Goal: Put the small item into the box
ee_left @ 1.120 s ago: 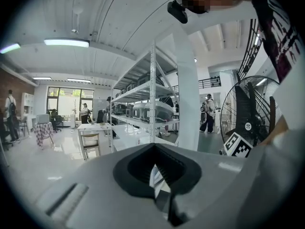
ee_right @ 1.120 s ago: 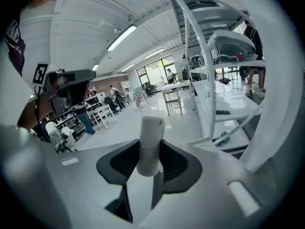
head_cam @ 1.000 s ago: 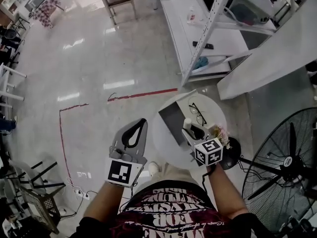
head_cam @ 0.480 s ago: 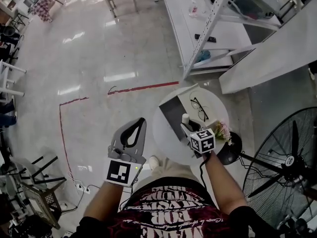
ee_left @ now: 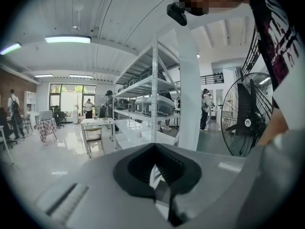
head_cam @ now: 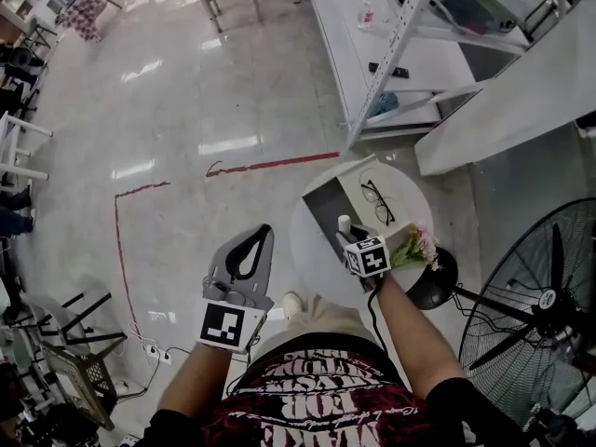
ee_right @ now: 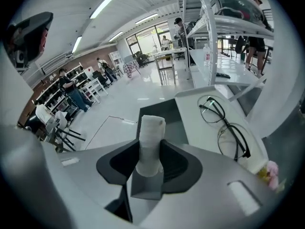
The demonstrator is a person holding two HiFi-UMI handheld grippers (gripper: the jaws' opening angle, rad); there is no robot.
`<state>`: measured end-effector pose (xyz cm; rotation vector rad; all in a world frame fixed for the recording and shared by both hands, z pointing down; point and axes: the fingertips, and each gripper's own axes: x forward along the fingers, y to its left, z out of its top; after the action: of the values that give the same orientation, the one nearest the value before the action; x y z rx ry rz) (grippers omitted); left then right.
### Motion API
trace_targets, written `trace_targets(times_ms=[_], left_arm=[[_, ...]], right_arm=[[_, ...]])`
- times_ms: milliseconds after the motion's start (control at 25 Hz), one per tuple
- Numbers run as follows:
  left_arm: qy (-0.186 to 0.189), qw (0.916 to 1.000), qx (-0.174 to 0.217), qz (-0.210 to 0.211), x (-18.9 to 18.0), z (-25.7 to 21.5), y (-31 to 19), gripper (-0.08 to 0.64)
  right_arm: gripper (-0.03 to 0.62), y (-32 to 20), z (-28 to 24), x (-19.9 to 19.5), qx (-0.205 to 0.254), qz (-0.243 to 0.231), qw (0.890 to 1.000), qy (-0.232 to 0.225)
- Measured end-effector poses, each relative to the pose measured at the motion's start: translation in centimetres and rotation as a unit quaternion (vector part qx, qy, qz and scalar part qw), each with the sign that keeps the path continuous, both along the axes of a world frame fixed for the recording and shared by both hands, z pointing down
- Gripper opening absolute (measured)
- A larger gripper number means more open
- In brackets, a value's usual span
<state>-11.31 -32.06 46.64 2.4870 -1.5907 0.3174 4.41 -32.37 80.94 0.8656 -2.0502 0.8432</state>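
A small white cylinder [ee_right: 151, 142] stands up between the jaws of my right gripper [ee_right: 150, 165], which is shut on it. In the head view the cylinder [head_cam: 344, 223] and right gripper [head_cam: 345, 237] hang just over the near edge of the open box [head_cam: 324, 209], whose inside is grey. The box [ee_right: 174, 116] lies straight ahead in the right gripper view, its white lid [ee_right: 209, 128] folded out to the right. My left gripper [head_cam: 268, 230] is held over the floor left of the table, its tips meeting and nothing in it [ee_left: 153, 147].
The box sits on a small round white table [head_cam: 307, 254]. Black glasses [head_cam: 376, 204] lie on the lid. Pink flowers [head_cam: 415, 246] are at the table's right edge. A big floor fan [head_cam: 535, 310] stands at the right, a metal shelf rack [head_cam: 396, 40] behind.
My right gripper has sunk with the cylinder toward the box and tilted more steeply down. The left gripper has hardly shifted.
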Motion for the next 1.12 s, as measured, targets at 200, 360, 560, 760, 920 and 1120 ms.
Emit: trace_targets(times_ms=[200,360,560,760,920,1120], left_arm=[[-0.004,0.9999,-0.014,0.000,-0.2,0.6,1.4,0.000],[-0.003,0.9998,-0.017,0.000,-0.5,0.7,2.4,0.001],[-0.004,0.9999,-0.010,0.008,-0.4,-0.3,3.6,0.000],[-0.004,1.0000,0.000,0.008,-0.6,-1.1,4.5,0.000],[0.008,0.9999,0.006,-0.005,-1.5,-2.3,5.2,0.001],[0.025,0.9994,0.010,-0.023,-3.2,-2.9,6.8,0.000]], right_arm=[[0.164,0.6,1.9,-0.6,-0.013,-0.006,1.000,0.022],[0.174,0.6,2.6,-0.6,-0.012,0.001,0.999,0.035],[0.233,0.8,1.6,-0.4,0.009,0.012,0.999,0.034],[0.236,1.4,-0.3,-0.2,0.021,0.017,0.999,0.019],[0.197,1.8,-2.8,-0.2,0.046,0.030,0.998,-0.012],[0.041,3.0,-6.7,0.1,0.091,0.046,0.994,-0.027]])
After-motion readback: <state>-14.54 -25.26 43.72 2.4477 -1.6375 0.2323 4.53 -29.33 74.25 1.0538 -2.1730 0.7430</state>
